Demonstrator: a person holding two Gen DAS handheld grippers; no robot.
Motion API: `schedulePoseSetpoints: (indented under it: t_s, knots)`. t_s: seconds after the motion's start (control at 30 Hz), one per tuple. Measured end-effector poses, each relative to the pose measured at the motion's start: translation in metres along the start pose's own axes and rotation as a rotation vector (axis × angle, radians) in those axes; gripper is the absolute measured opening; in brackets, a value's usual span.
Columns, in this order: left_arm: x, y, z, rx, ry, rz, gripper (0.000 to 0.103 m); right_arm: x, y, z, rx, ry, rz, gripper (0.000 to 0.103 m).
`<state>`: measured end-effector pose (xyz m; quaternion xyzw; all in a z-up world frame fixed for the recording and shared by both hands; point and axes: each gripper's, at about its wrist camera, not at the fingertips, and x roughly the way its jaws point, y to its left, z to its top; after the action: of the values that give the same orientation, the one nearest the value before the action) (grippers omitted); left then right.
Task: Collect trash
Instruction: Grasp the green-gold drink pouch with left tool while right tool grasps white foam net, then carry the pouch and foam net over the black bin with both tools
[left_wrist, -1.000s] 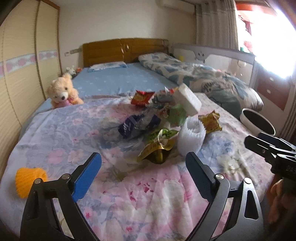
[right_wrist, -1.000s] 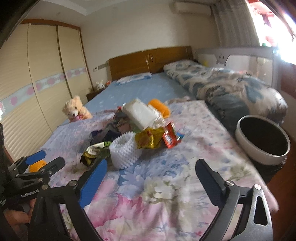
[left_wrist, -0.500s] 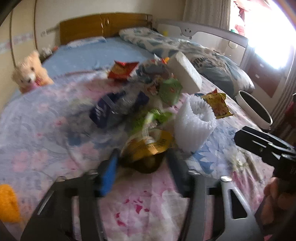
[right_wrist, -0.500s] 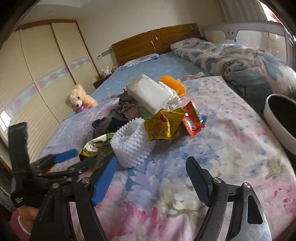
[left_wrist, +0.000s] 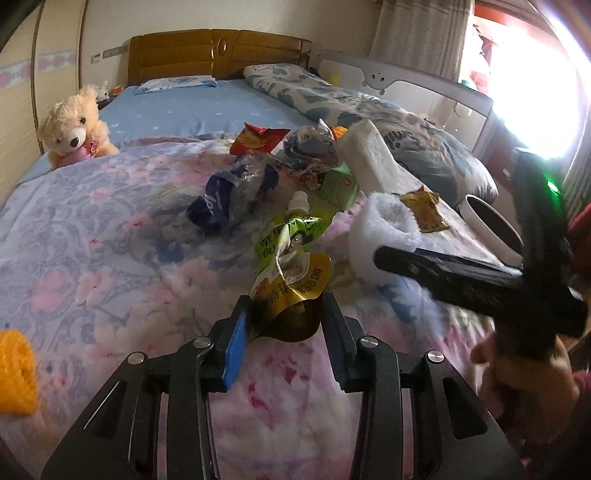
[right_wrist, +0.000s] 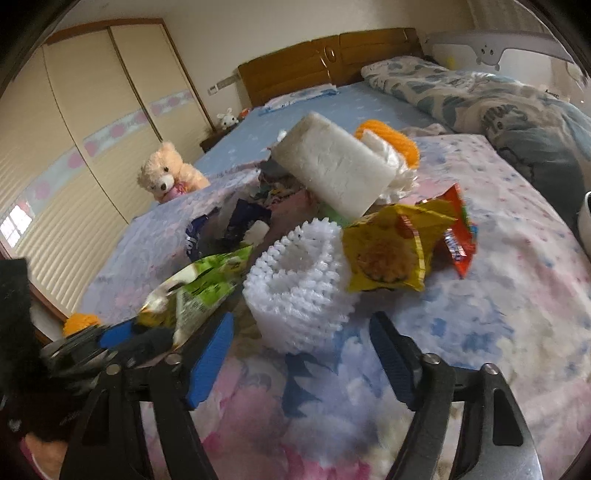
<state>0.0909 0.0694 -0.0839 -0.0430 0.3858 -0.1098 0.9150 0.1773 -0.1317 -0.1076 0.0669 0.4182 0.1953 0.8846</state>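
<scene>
The trash lies in a loose heap on the floral bedspread (left_wrist: 110, 266), and the white foam net sleeve (right_wrist: 299, 284) at its near edge serves as the landmark. Just left of the sleeve lies a crumpled green-and-yellow spout pouch (left_wrist: 291, 266); the left tongs (left_wrist: 284, 325) are closing on its lower end — the blue pad touches one side of the pouch and the other finger sits against the opposite side, so the pouch is pinched between them. The right tongs (right_wrist: 301, 354) are also closing, their fingers spread to either side of the sleeve's base, with the sleeve just ahead of the tips and not yet touched.

Resting on the sleeve's right side is a yellow snack bag (right_wrist: 388, 251), with a red wrapper (right_wrist: 458, 236) beyond that. Behind the sleeve a white foam block (right_wrist: 336, 170) leans on the pile, and left of it lies a crushed blue-labelled plastic bottle (left_wrist: 236, 192). Far behind the sleeve to the left sits a teddy bear (left_wrist: 74, 125) — and to the sleeve's right, off the bed's edge, a white round bin (left_wrist: 491, 229).
</scene>
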Motion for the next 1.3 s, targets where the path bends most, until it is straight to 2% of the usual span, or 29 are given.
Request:
schedulePoseSetpoints:
  t_s: [0.03, 0.07, 0.13, 0.37, 0.5, 0.6, 0.77, 0.8, 0.83, 0.87, 0.93, 1.07, 1.1, 1.13, 1.17, 1.2, 1.23, 1.3]
  knots:
    - [-0.001, -0.001, -0.001, 0.005, -0.002, 0.003, 0.036, 0.002, 0.0, 0.0, 0.002, 0.007, 0.008, 0.038]
    - [-0.003, -0.002, -0.002, 0.008, -0.006, 0.002, 0.036, 0.001, 0.0, 0.0, 0.001, 0.003, 0.014, 0.027]
    - [-0.006, -0.004, -0.004, 0.008, -0.012, -0.004, 0.035, -0.006, 0.001, -0.002, -0.014, -0.009, 0.019, 0.023]
    - [-0.03, -0.017, -0.002, 0.004, -0.076, -0.032, 0.033, -0.044, 0.0, -0.019, -0.003, -0.04, 0.097, 0.022]
    - [-0.04, -0.033, 0.002, 0.031, -0.107, -0.053, 0.032, -0.071, -0.009, -0.024, 0.024, -0.083, 0.107, 0.022]
    - [-0.038, -0.049, 0.002, 0.071, -0.092, -0.075, 0.032, -0.09, -0.016, -0.027, 0.04, -0.112, 0.095, 0.022]
    - [-0.024, -0.063, -0.007, 0.111, -0.019, -0.082, 0.038, -0.107, -0.032, -0.036, 0.066, -0.114, 0.056, 0.022]
    - [-0.021, -0.065, -0.009, 0.12, -0.003, -0.086, 0.04, -0.109, -0.036, -0.039, 0.076, -0.112, 0.051, 0.022]
    - [-0.019, -0.066, -0.01, 0.132, 0.008, -0.081, 0.052, -0.111, -0.039, -0.041, 0.083, -0.112, 0.05, 0.022]
    - [-0.016, -0.068, -0.011, 0.15, 0.01, -0.054, 0.069, -0.113, -0.041, -0.042, 0.089, -0.113, 0.049, 0.022]
    - [-0.012, -0.069, -0.011, 0.174, 0.006, -0.009, 0.086, -0.118, -0.046, -0.045, 0.098, -0.121, 0.043, 0.022]
    - [0.004, -0.073, -0.007, 0.214, 0.035, -0.007, 0.086, -0.124, -0.052, -0.047, 0.112, -0.13, 0.033, 0.022]
    - [0.008, -0.076, -0.007, 0.231, 0.032, -0.004, 0.086, -0.124, -0.055, -0.047, 0.116, -0.13, 0.028, 0.022]
    - [0.011, -0.079, -0.008, 0.252, 0.029, 0.011, 0.078, -0.125, -0.057, -0.048, 0.122, -0.129, 0.028, 0.022]
    - [0.015, -0.083, -0.009, 0.269, 0.037, 0.021, 0.047, -0.125, -0.059, -0.049, 0.13, -0.128, 0.026, 0.022]
    - [0.02, -0.084, -0.009, 0.277, 0.059, 0.016, 0.044, -0.125, -0.063, -0.049, 0.138, -0.126, 0.02, 0.022]
    - [0.023, -0.084, -0.01, 0.272, 0.071, 0.005, 0.036, -0.125, -0.065, -0.05, 0.143, -0.126, 0.014, 0.022]
    - [0.021, -0.083, -0.012, 0.265, 0.057, 0.003, 0.034, -0.125, -0.071, -0.051, 0.159, -0.126, 0.006, 0.022]
